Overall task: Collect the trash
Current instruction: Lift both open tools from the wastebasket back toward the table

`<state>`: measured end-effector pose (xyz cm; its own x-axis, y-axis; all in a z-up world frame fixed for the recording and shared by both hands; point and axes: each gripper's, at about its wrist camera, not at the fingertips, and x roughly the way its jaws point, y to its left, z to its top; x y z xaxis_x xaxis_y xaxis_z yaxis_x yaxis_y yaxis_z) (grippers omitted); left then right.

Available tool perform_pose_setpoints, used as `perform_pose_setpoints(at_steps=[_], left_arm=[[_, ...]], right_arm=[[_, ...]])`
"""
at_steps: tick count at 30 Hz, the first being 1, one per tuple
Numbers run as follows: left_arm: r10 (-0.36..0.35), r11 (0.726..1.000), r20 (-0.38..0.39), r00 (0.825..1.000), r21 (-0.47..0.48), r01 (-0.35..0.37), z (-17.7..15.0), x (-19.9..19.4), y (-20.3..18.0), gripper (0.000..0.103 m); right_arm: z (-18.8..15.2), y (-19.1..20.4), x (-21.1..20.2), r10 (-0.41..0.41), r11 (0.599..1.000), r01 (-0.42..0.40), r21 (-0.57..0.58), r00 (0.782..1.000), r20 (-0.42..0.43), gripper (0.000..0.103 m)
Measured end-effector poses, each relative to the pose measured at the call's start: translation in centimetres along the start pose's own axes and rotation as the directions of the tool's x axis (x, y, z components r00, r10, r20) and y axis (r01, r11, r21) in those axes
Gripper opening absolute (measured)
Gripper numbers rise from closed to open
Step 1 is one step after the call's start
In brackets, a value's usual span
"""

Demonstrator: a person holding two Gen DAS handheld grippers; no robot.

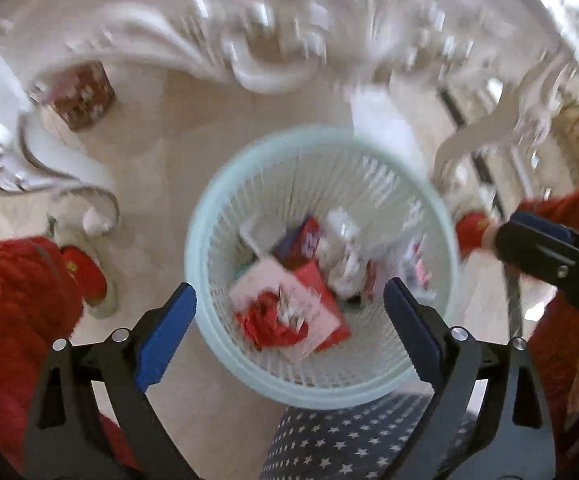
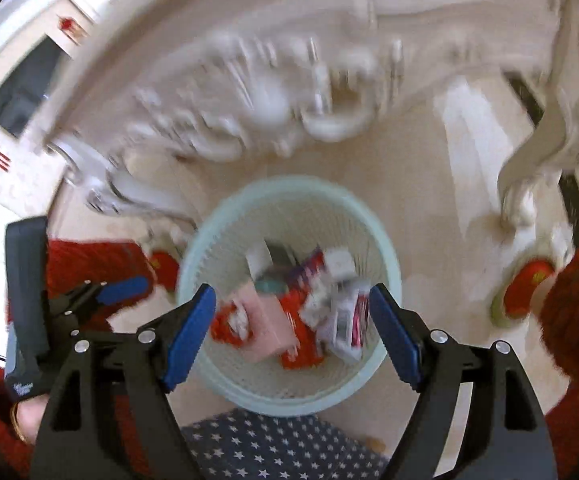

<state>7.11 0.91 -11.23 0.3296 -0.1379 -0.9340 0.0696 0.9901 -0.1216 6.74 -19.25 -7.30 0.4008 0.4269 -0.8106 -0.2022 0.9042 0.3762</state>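
Note:
A pale green slatted wastebasket (image 1: pixel 217 216) (image 2: pixel 193 264) stands on the floor below both grippers. Inside lie several pieces of trash: a pink and red packet (image 1: pixel 289 308) (image 2: pixel 265 332), white wrappers (image 1: pixel 341 248) (image 2: pixel 341 264) and a blue and red pack (image 1: pixel 301 240). My left gripper (image 1: pixel 289 328) hangs open over the basket with nothing between its blue pads. My right gripper (image 2: pixel 291 332) also stands open above the basket, nothing pressed by its pads. In the left wrist view the right gripper (image 1: pixel 545 256) shows at the right edge; in the right wrist view the left gripper (image 2: pixel 101 292) shows at the left.
An ornate white carved table (image 1: pixel 217 48) (image 2: pixel 273 92) curves behind the basket, its legs (image 1: pixel 89 200) (image 2: pixel 529 176) on either side. A person's red sleeves (image 1: pixel 17 304) and red slippers (image 2: pixel 529 284) flank the basket. A star-patterned dark cloth (image 1: pixel 349 440) lies at the near edge. A brown tin (image 1: pixel 81 96) stands under the table.

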Motion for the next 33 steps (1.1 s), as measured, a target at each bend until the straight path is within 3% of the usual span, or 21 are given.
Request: perform_pose_setpoints(at_steps=[4, 7, 10, 14, 18, 22, 25, 28, 31, 33], left_arm=[[-0.059, 0.998, 0.144, 0.988, 0.019, 0.057, 2.6, -7.0, -0.7, 0.092], [-0.084, 0.994, 0.237, 0.968, 0.088, 0.065, 6.0, -12.0, -2.6, 0.092], [-0.084, 0.986, 0.29, 0.953, 0.162, 0.038, 13.0, -15.4, -4.8, 0.092], [0.012, 0.986, 0.392, 0.92, 0.15, -0.077, 23.4, -15.6, -6.5, 0.092], [0.056, 0.995, 0.398, 0.916, 0.048, -0.082, 34.2, -12.4, -6.9, 0.092], [0.118, 0.993, 0.375, 0.92, -0.024, -0.117, 41.5, -8.1, -6.9, 0.092], [0.115, 0.993, 0.357, 0.927, -0.059, -0.101, 46.7, -4.7, -7.0, 0.092], [0.083, 0.996, 0.358, 0.93, -0.045, -0.071, 49.7, -2.9, -7.1, 0.092], [0.113, 0.993, 0.359, 0.927, -0.012, -0.116, 51.9, -1.0, -7.5, 0.092], [0.099, 0.995, 0.345, 0.933, -0.009, -0.102, 53.6, 0.4, -7.1, 0.092]], right_arm=[[2.1, 0.4, -5.6, 0.03, 0.999, -0.023, -0.041, 0.984, 0.173, 0.075], [5.7, 0.8, -10.3, 0.053, 0.997, -0.032, -0.072, 0.948, 0.314, 0.076], [10.2, 0.9, -13.7, 0.034, 0.989, 0.034, -0.146, 0.897, 0.441, 0.09], [17.3, 0.3, -13.3, -0.049, 0.96, 0.179, -0.215, 0.864, 0.502, 0.091], [25.6, -1.5, -9.3, -0.084, 0.941, 0.218, -0.258, 0.89, 0.447, 0.091], [31.9, -3.5, -5.5, -0.131, 0.93, 0.256, -0.266, 0.902, 0.411, 0.091], [35.5, -4.7, -3.7, -0.144, 0.93, 0.263, -0.256, 0.903, 0.404, 0.091], [39.2, -5.2, -1.2, -0.178, 0.911, 0.3, -0.283, 0.905, 0.387, 0.091], [42.1, -5.6, 0.8, -0.208, 0.884, 0.336, -0.324, 0.905, 0.372, 0.091], [44.3, -5.6, 2.5, -0.211, 0.866, 0.343, -0.363, 0.91, 0.357, 0.091]])
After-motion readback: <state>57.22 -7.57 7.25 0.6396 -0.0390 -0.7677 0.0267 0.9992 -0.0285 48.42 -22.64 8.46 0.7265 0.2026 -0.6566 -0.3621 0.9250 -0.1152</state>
